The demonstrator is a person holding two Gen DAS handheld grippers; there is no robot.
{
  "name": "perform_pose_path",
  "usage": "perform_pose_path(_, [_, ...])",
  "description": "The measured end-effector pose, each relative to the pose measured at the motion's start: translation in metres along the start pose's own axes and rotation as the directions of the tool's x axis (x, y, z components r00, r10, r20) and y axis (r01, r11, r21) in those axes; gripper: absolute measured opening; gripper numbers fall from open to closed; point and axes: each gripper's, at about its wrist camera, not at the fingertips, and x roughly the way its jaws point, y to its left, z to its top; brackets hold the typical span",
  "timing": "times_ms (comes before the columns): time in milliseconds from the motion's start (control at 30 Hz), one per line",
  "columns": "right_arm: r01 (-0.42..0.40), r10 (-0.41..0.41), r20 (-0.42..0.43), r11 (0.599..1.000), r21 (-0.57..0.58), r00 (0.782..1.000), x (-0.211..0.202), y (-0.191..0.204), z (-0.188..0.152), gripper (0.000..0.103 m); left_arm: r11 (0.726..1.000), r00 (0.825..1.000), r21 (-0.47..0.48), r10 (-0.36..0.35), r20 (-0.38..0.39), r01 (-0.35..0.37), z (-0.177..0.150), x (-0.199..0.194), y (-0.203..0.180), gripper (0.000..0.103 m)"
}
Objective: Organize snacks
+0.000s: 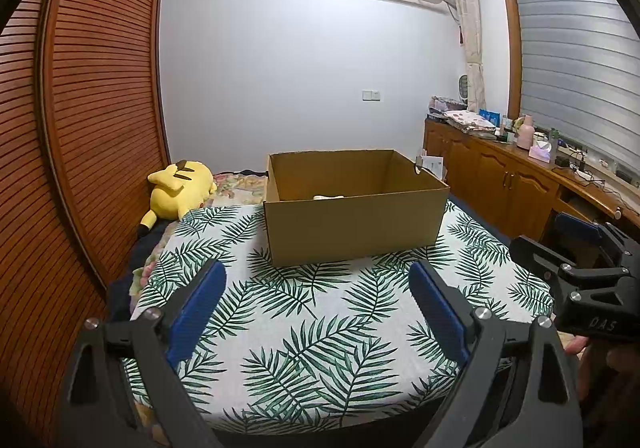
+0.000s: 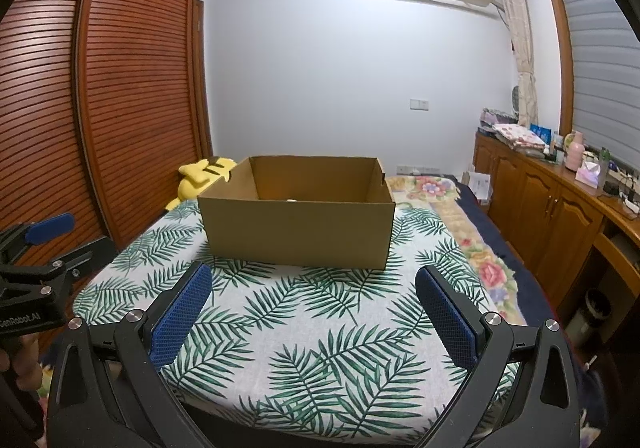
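While both tools hang over the near edge of the bed, the left gripper and the right gripper stand spread wide with nothing between their blue pads. One cardboard box sits straight ahead of both on the leaf-print cover, its long axis running crosswise; neither hand looks clearly nearer. One pale item, perhaps a snack, barely shows over the near wall. No loose snacks are visible. Beyond lies one yellow plush toy.
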Motion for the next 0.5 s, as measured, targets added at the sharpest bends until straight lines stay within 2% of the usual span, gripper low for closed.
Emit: perform_pose_path(500, [0.008, -0.008, 0.004, 1.000, 0.000, 1.000, -0.0016, 0.0020, 0.0003, 0.103, 1.000, 1.000, -0.002, -0.001, 0.001, 0.001, -0.0006, -0.0005, 0.0012, 0.094])
